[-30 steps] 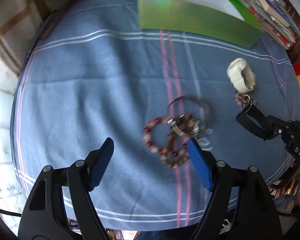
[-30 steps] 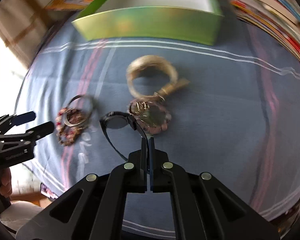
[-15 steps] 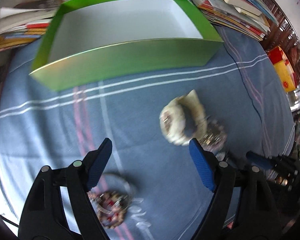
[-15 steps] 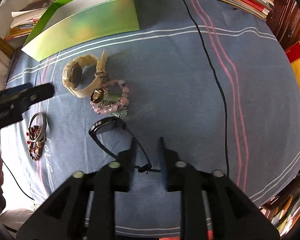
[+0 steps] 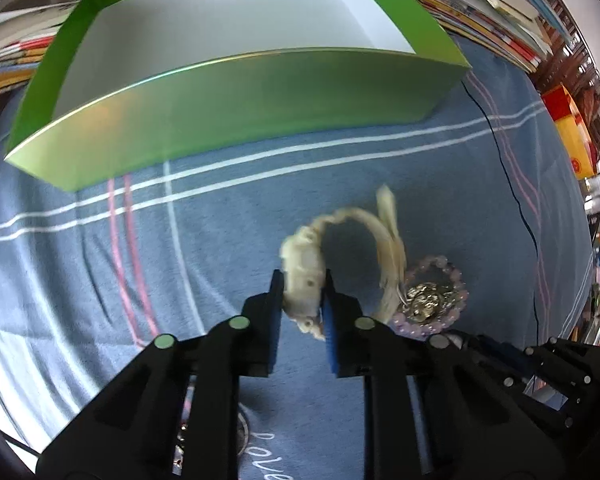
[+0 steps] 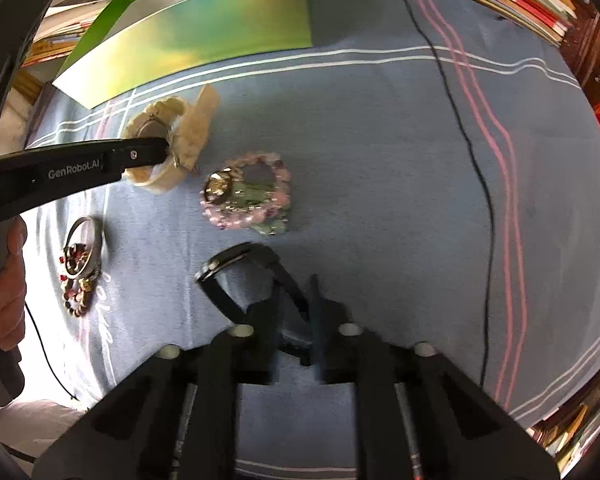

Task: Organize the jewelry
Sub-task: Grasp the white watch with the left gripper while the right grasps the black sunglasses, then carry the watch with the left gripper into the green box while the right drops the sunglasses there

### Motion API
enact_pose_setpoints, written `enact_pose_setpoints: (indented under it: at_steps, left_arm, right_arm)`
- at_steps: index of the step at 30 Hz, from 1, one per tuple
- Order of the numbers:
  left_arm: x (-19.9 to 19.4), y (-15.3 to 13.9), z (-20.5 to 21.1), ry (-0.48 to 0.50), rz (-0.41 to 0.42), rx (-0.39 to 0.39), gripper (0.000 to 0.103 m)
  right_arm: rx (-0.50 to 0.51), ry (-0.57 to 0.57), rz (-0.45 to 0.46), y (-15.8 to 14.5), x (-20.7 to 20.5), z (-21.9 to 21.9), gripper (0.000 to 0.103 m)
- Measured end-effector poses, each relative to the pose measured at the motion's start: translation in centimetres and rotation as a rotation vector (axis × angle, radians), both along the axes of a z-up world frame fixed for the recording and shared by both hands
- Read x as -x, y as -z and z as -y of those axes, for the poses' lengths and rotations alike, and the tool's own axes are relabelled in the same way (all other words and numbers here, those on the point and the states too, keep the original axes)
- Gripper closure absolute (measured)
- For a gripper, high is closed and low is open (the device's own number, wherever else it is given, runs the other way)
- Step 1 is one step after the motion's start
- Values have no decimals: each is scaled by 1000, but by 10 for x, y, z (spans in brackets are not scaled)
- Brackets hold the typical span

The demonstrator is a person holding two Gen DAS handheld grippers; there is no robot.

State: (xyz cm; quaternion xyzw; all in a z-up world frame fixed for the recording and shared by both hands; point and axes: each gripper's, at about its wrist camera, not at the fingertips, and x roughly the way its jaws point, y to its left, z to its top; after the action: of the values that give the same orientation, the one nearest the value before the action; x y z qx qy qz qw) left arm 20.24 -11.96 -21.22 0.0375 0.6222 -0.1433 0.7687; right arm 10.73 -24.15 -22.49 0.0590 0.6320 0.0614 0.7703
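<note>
My left gripper (image 5: 303, 292) is shut on the face of a cream watch (image 5: 304, 276) that lies on the blue cloth; it also shows in the right wrist view (image 6: 168, 148), where the left gripper (image 6: 156, 150) reaches it from the left. A pink bead bracelet with a gold charm (image 5: 432, 300) lies just right of the watch, also in the right wrist view (image 6: 246, 194). My right gripper (image 6: 294, 300) has its jaws a little apart around the strap of a black watch (image 6: 236, 264). A green box with a white inside (image 5: 228, 56) stands behind.
A metal bangle with red and brown bead bracelets (image 6: 80, 264) lies at the left on the cloth. A thin black cable (image 6: 476, 184) runs across the right side. Stacks of books (image 5: 480, 4) line the back edge. A red and yellow package (image 5: 572, 136) is at the right.
My left gripper moved from the bead bracelets to the cream watch and shut on its face. My right gripper opened, letting go of the black watch strap, which still lies between its jaws.
</note>
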Motion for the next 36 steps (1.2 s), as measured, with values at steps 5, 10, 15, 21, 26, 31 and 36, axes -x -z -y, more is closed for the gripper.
enact_pose_setpoints:
  at_steps: [5,10,15,21,26,31,36]
  left_arm:
    - [8,-21,-27,-52,41,29,85]
    - [17,-62,-52,-105,112,59,86]
    - [12,-111,-68,-161,239,51,85]
    - [-17,-144,-91,-241,338,58,85]
    - [-54,-131,-103,-286,322,67,85]
    - [-79,-110,-101,-294,294,35,85]
    - [-93,-100,-97,-280,292,20,86]
  right_arm:
    - [-4,-32,47,-24,1,-5,101]
    - [-34,-26,146,-69,-10,4,101]
    - [-32,-52,298,-119,-40,-6,101]
    - [-30,-65,451,-146,-96,-29,101]
    - [-27,-54,437,-128,-145,-38,101]
    - [-1,-55,405,-106,-172,-48,101]
    - [3,-62,371,-87,-187,-53,101]
